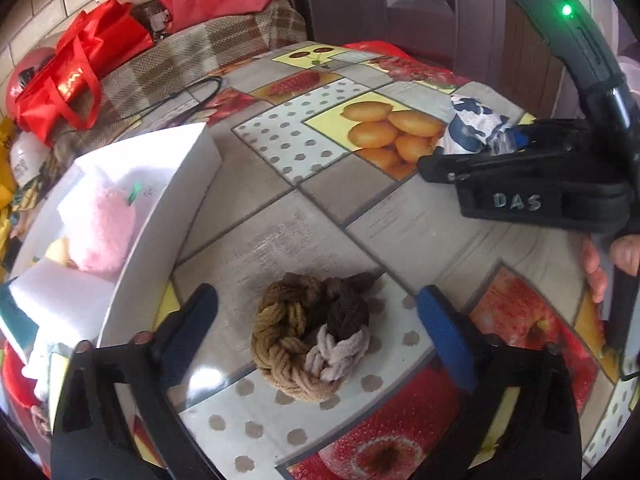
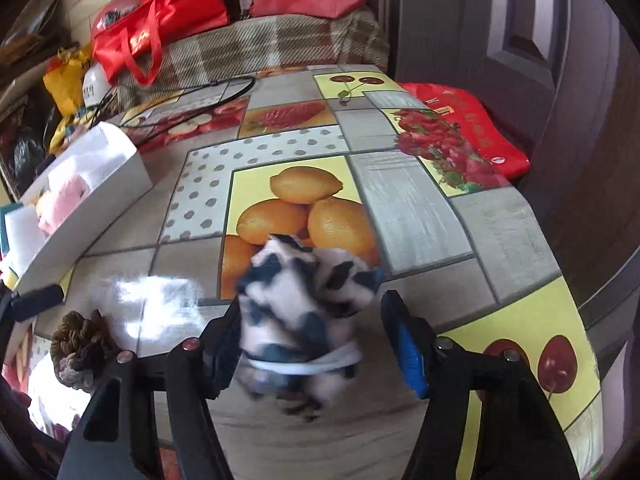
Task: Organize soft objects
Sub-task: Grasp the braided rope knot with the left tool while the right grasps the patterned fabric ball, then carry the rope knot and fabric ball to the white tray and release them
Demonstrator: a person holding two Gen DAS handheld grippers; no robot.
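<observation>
A braided yarn bundle (image 1: 310,330) in olive, brown and pale pink lies on the table between the fingers of my left gripper (image 1: 316,330), which is open around it. It also shows at the left in the right wrist view (image 2: 82,346). A navy-and-white patterned cloth (image 2: 300,308) lies between the fingers of my right gripper (image 2: 310,342), which is open; the cloth looks blurred. The cloth (image 1: 474,126) and the right gripper's body show at the right in the left wrist view. A white box (image 1: 160,216) at the left holds a pink plush (image 1: 104,228).
The table wears a fruit-print oilcloth (image 2: 400,200). Behind it stands a plaid-covered couch (image 2: 272,44) with red bags (image 2: 160,20) and a black cable (image 1: 176,100). A white sponge (image 1: 60,300) lies in the box. A red bag (image 2: 472,128) lies at the table's far right edge.
</observation>
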